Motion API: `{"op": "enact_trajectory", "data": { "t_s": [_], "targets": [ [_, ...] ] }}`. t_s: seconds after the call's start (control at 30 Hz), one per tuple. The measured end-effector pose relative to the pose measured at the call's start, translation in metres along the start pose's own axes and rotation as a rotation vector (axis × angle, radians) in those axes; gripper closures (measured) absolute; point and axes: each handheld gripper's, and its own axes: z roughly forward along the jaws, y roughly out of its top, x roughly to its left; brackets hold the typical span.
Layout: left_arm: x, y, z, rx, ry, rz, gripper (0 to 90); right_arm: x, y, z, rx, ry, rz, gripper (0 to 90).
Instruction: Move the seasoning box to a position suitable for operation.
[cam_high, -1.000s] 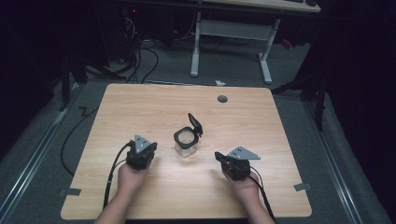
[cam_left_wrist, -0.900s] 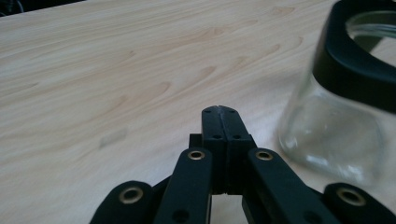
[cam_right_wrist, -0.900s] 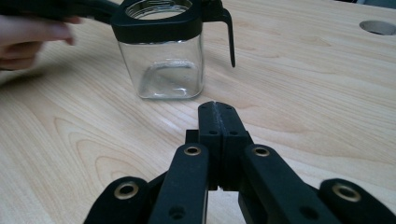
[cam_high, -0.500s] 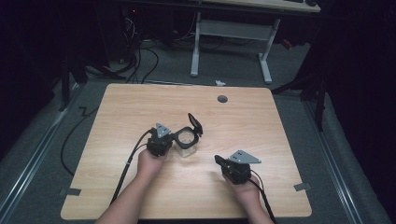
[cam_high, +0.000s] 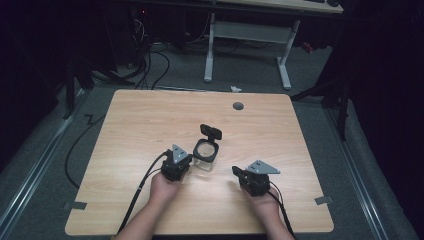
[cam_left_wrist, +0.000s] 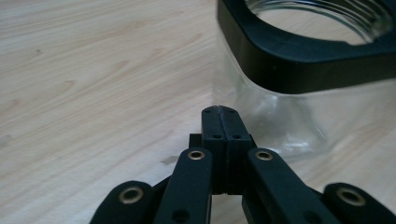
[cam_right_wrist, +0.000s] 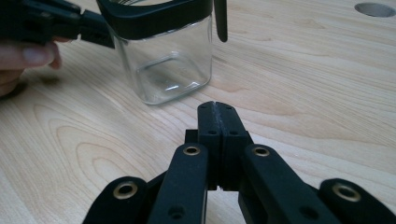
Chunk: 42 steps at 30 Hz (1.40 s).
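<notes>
My closed, empty left gripper (cam_left_wrist: 219, 110) nears the open glass jar (cam_high: 205, 154) mid-table (cam_high: 140, 120), my right gripper (cam_right_wrist: 217, 105) likewise pinched shut on nothing.

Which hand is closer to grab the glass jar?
Probably the left. The left gripper, jaws shut, sits right beside the glass jar, while the right gripper, also shut, rests farther off on the table.

Wood table (cam_high: 150, 120); glass jar (cam_high: 205, 156) w/ open lid near centre.
</notes>
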Motion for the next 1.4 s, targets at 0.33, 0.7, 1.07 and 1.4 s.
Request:
{"op": "enact_trajectory", "data": {
  "t_s": [0.33,0.7,1.07,1.4],
  "targets": [
    [-0.015,-0.003,-0.005,-0.001,-0.011,-0.003,90.0,-0.005,-0.001,-0.002,-0.005,-0.010,0.026,90.0],
    [-0.013,-0.001,-0.007,-0.004,-0.002,-0.008,90.0,-0.008,0.001,-0.004,-0.025,-0.039,0.046,90.0],
    [-0.019,-0.006,-0.006,0.005,-0.001,-0.007,90.0,-0.008,0.001,-0.006,-0.036,-0.037,0.049,89.7],
    [-0.020,-0.010,-0.026,-0.001,-0.017,-0.022,89.8,-0.016,0.013,-0.001,-0.057,-0.065,0.077,88.5]
  ]
}}
